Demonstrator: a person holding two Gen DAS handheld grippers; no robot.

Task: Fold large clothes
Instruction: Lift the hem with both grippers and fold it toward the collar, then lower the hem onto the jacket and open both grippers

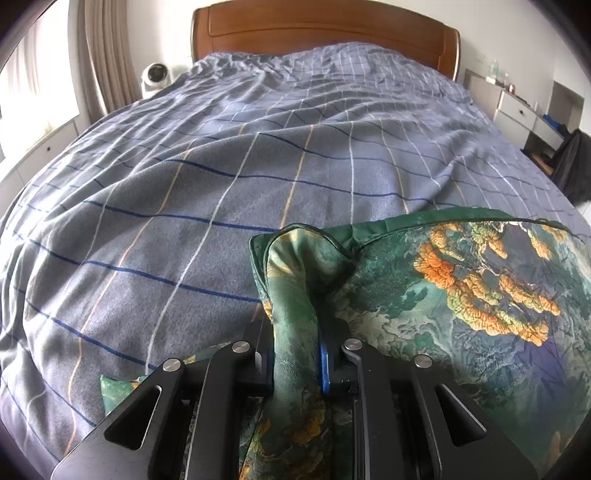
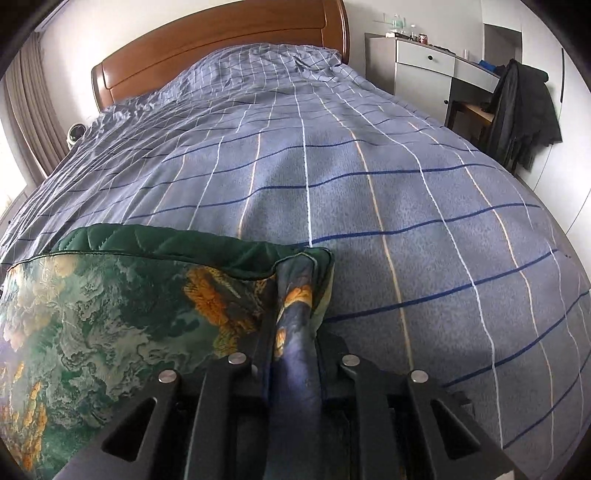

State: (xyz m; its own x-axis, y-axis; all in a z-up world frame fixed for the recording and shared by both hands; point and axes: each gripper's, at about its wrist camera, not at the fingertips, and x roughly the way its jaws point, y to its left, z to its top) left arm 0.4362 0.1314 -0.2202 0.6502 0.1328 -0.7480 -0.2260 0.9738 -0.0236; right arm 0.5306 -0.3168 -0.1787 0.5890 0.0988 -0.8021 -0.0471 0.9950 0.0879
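Observation:
A green garment [image 1: 461, 295] with an orange and blue print and a quilted green lining lies folded on the blue checked bed cover [image 1: 184, 203]. In the left wrist view my left gripper [image 1: 295, 325] is shut on a bunched corner at the garment's left end, and the cloth rises between the jaws. The right wrist view shows the same garment [image 2: 110, 314] spreading to the left. There my right gripper [image 2: 295, 332] is shut on its right corner, a dark blue fold squeezed between the jaws. Cloth hides most of both pairs of fingers.
The bed cover [image 2: 406, 221] runs back to a wooden headboard [image 1: 325, 29]. A white fan [image 1: 157, 75] and curtains [image 1: 107, 55] stand at the bed's left. On the right are a white drawer unit [image 2: 424, 59] and a dark jacket [image 2: 521, 110] over a chair.

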